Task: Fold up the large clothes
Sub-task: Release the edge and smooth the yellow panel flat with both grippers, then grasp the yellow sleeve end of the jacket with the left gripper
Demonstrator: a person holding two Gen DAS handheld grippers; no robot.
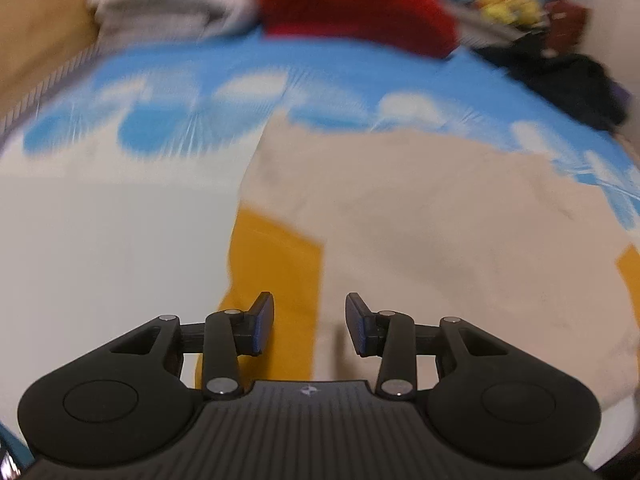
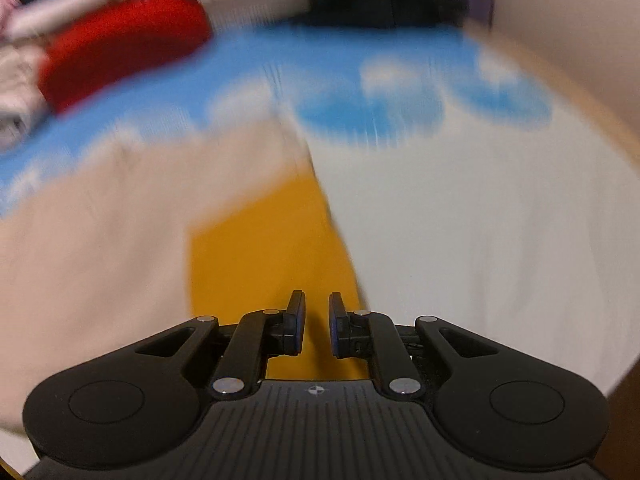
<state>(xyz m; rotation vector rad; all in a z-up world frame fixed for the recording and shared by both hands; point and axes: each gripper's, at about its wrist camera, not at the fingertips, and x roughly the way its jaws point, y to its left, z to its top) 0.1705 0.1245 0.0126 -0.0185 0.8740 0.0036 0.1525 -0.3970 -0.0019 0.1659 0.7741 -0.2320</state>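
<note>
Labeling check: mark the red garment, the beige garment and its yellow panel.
red garment (image 1: 356, 12), left wrist view, middle of folded top.
beige garment (image 1: 440, 220), left wrist view, flat middle.
yellow panel (image 2: 272, 240), right wrist view, centre.

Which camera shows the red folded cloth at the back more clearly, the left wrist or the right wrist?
The left wrist view: the red cloth sits near top centre, whole and only mildly blurred. In the right wrist view it lies at the upper left, heavily smeared by motion blur.
</note>
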